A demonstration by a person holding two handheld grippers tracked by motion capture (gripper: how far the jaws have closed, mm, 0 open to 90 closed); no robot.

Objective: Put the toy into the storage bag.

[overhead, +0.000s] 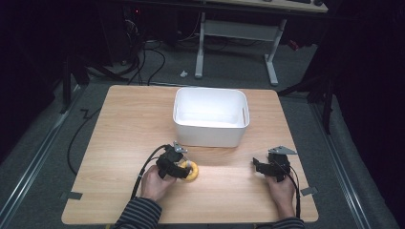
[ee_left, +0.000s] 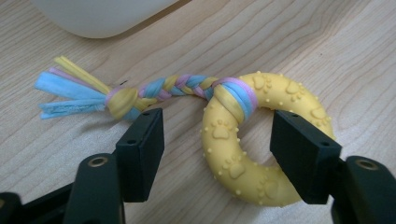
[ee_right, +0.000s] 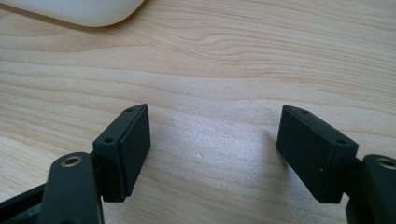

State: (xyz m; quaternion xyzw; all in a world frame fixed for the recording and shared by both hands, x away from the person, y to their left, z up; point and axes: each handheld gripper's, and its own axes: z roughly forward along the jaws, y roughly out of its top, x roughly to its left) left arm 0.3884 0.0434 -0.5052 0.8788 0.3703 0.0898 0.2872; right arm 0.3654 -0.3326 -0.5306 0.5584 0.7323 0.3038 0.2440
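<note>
Left hand-held gripper sits low on the bench, ring toy lying on the bench right at its jaws. In the left gripper view the ring lies between the spread jaws, nearer the right one; the braided tail runs off left, beyond the left jaw tip. Tub stands on the bench ahead of this hand-held gripper, slightly right, well apart. Right hand-held gripper sits right of the toy, apart from it, tub ahead-left. In its own view, bare bench between its jaws, tub corner far ahead-left.
</note>
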